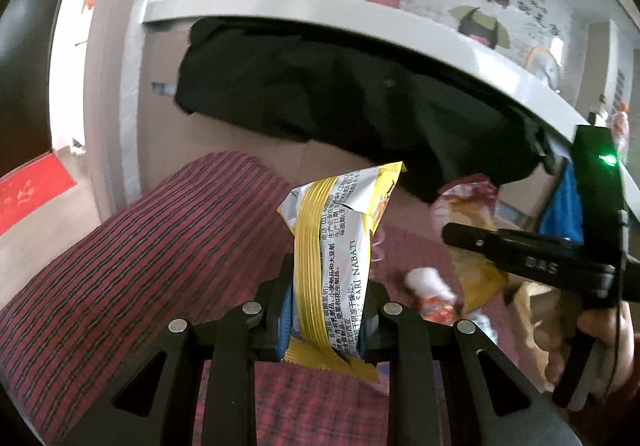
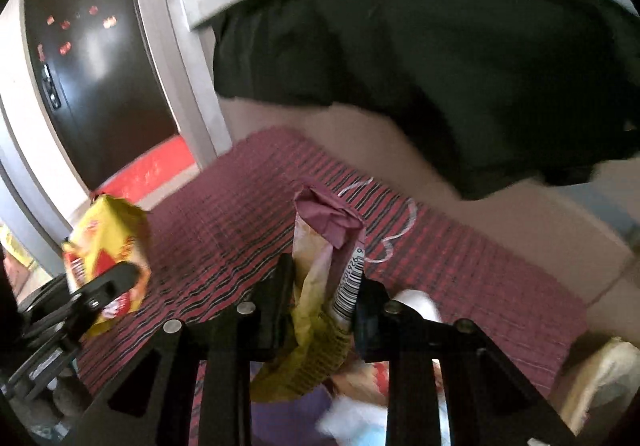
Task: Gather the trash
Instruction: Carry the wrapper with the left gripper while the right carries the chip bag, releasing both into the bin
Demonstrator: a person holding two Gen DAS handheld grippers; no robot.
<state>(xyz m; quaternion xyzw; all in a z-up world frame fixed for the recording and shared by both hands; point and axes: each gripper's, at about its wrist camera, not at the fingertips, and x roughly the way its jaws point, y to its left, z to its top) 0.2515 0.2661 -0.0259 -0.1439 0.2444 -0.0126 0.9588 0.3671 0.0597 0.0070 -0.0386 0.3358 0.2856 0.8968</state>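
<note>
Left wrist view showed the left gripper (image 1: 326, 302) with its jaws pinched on a yellow and silver wrapper (image 1: 340, 246), held up over the red striped mat (image 1: 140, 266). The right gripper (image 2: 322, 298) had its jaws squeezed on a crumpled yellow and pink wrapper (image 2: 320, 286) above the mat's middle, with more trash (image 1: 430, 292) lying near.

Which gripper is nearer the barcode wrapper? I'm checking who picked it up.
Right. The right gripper is clamped on the barcode wrapper; the left gripper sits off to its side, gripping a yellow-striped wrapper.
</note>
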